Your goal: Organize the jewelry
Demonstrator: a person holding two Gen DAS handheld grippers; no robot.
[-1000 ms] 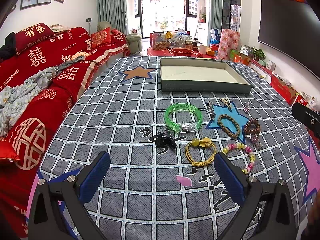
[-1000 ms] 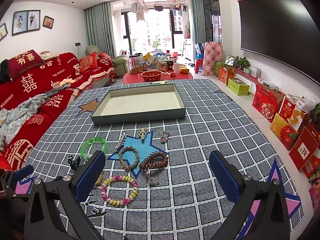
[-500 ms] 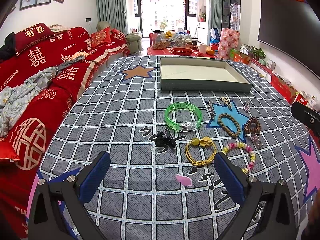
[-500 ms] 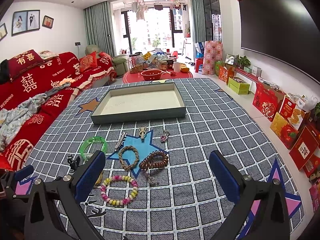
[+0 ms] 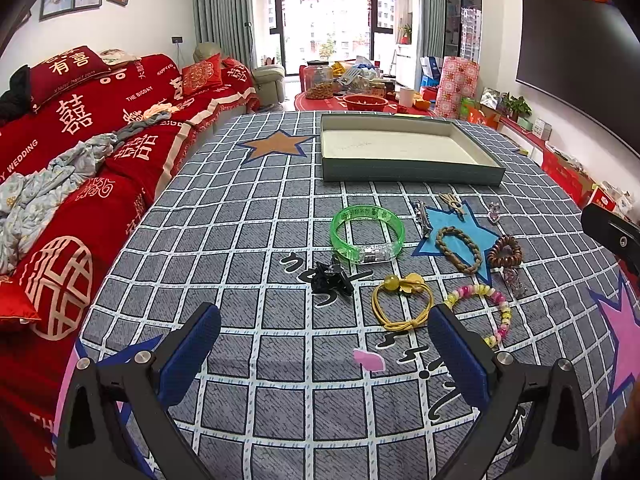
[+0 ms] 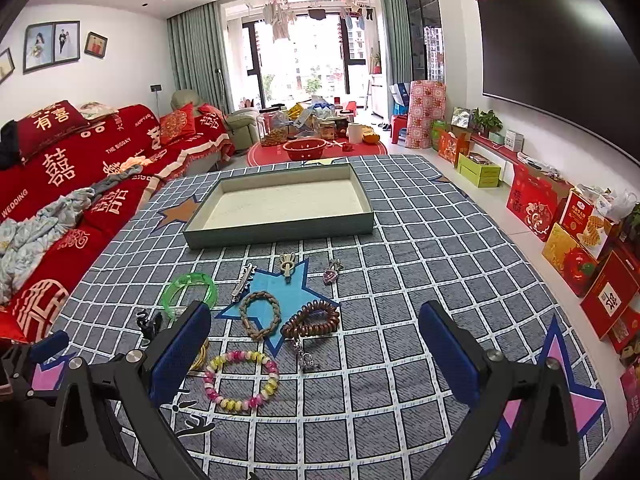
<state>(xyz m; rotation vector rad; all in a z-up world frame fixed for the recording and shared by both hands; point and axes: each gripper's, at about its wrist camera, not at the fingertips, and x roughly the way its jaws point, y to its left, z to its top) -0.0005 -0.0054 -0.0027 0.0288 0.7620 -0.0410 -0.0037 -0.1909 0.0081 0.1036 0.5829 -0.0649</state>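
Jewelry lies spread on the checked cloth in front of a grey-green tray point(image 5: 412, 172) point(image 6: 280, 232) with a bare cream floor. Nearest the tray are a green bangle point(image 5: 367, 234) point(image 6: 188, 294), a braided brown bracelet point(image 5: 458, 249) point(image 6: 260, 314), a brown coil tie point(image 5: 505, 256) point(image 6: 311, 319) and small clips. Closer in lie a black claw clip point(image 5: 332, 279), a yellow hair tie point(image 5: 402, 306) and a pastel bead bracelet point(image 5: 486, 312) point(image 6: 240, 380). My left gripper point(image 5: 324, 356) is open, short of the pieces. My right gripper point(image 6: 314, 354) is open above the bead bracelet.
A red sofa point(image 5: 80, 152) with crumpled clothes runs along the table's left edge. Gift boxes point(image 6: 576, 232) line the floor under a wall screen on the right. A small pink scrap point(image 5: 370, 360) lies on the cloth. A low red table with snacks point(image 6: 316, 144) stands beyond.
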